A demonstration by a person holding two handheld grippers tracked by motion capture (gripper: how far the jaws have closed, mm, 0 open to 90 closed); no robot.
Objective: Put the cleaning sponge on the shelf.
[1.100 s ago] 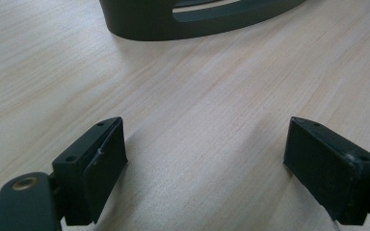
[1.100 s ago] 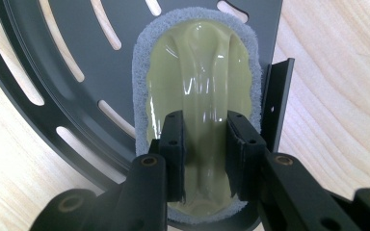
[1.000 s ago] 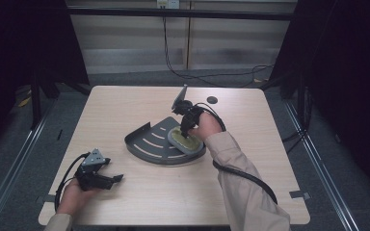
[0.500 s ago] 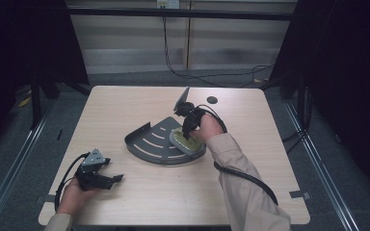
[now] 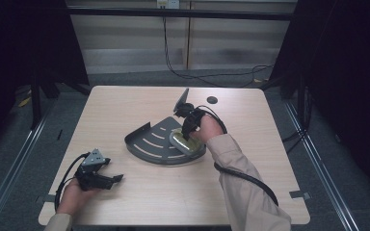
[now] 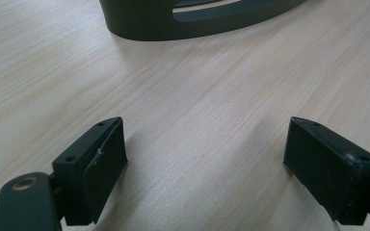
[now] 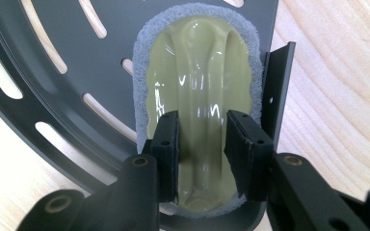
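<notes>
"What is on the table?"

"A dark tray shaped like a fan, with long slots cut in it. It sits near the middle of the wooden top. A scrubber lies in it, on the side close to the person's right hand."

"What does the scrubber look like?"

"It is an oval. It has a shiny yellow-green handle on top and a fuzzy grey pad around the edge. It lies flat, right beside the tray's upright wall."

"Is someone holding it?"

"The right gripper points down at it. Its two black jaws sit on each side of the raised ridge in the middle of the handle. They are close together and look pressed on that ridge."

"And the other one?"

"The left gripper is in the person's left hand, low near the front corner of the table, well apart from the tray. Its jaws are wide apart with only bare wood between them. From its own camera I can see the tray's curved edge farther off."
</notes>
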